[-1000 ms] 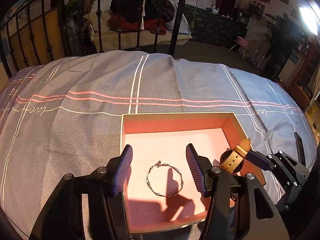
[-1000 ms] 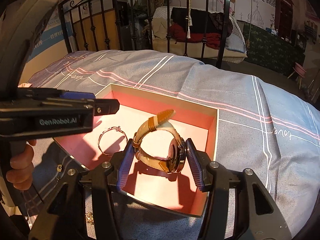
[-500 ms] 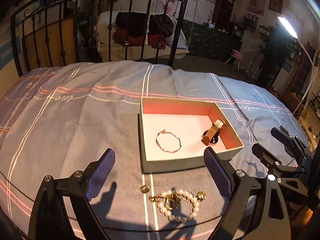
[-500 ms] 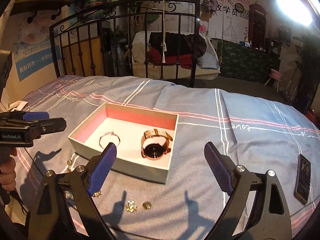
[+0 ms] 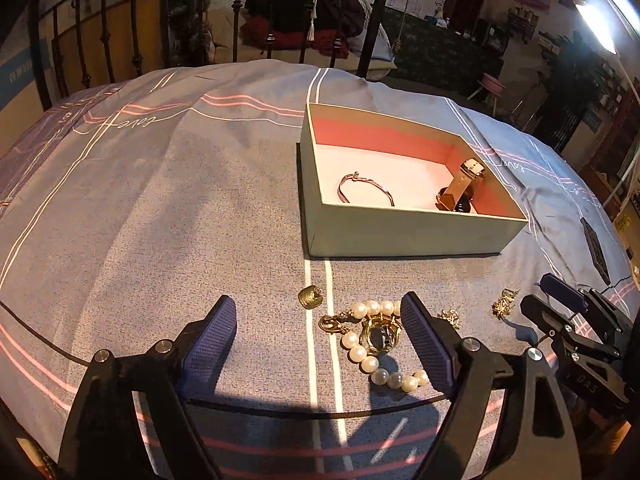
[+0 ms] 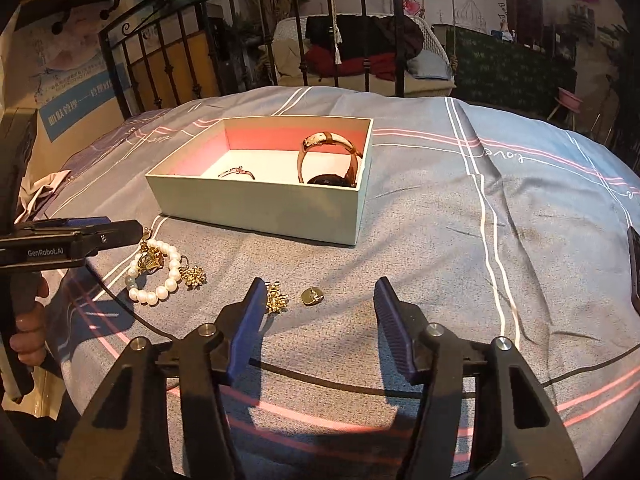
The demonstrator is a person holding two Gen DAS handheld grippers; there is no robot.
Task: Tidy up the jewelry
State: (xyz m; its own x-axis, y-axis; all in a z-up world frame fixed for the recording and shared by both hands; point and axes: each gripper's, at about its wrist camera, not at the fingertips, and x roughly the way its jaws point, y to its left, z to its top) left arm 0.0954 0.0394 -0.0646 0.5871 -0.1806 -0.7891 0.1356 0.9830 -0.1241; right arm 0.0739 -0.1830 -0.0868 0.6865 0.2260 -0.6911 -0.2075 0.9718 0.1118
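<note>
In the right wrist view, your left gripper [image 6: 140, 232] reaches in from the left edge of the frame, its tip over the pearl bracelet [image 6: 154, 270] on the gray striped bedspread [image 6: 440, 240]. From this side you cannot tell how far its fingers stand apart. Just right of the pearls lie two gold flower-shaped pieces [image 6: 193, 276] [image 6: 276, 299] and a small round gold piece [image 6: 312, 296].

Your right gripper [image 6: 318, 320] fills the lower middle of that frame, fingers spread wide and holding nothing; the second flower piece sits beside its left finger.

Above center stands the box [image 6: 260, 204] with the pink lining. Inside, a thin bangle [image 6: 236, 172] lies at the left and a tan-strapped watch [image 6: 328, 160] stands on edge at the right.

In the left wrist view, your left gripper [image 5: 318, 340] is spread wide and empty, low in the frame. The pearl bracelet [image 5: 376, 344] lies just inside its right finger, a gold bead [image 5: 310, 297] sits between the fingers nearer the box [image 5: 400, 232], which is upper right of center. Your right gripper [image 5: 560, 304] pokes in at the right edge.
</note>
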